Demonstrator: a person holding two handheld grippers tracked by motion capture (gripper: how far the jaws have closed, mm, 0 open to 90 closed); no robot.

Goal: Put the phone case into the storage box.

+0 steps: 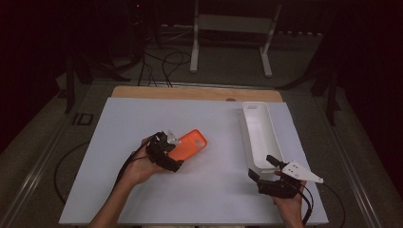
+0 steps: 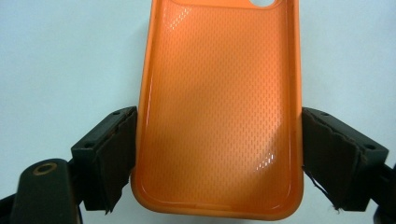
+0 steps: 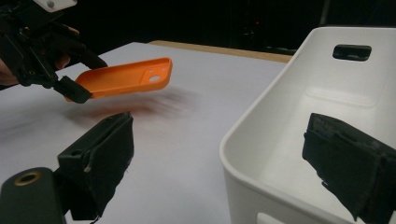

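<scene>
Orange phone case (image 1: 190,144) held off the table, with the white bin to one side.

The case, hollow side up, is clamped across its width near its bottom end by the left gripper (image 2: 219,154), both pads pressing its long edges; in the right gripper view it hangs clear of the white tabletop (image 1: 209,190) with its shadow beneath, tilted slightly. The white bin (image 1: 259,135) stands well apart from the case, toward the table's right edge. The right gripper (image 3: 219,163) sits at the bin's near end with its jaws spread wide, one outside the wall, one over the inside, pressing nothing. The grip is only on soft, rounded edges at one end, so the long free end could let the case sag, twist or pop out of the pads; squeezing harder would bow it. If it is carried to the bin, the leading corner might catch the rim.
</scene>
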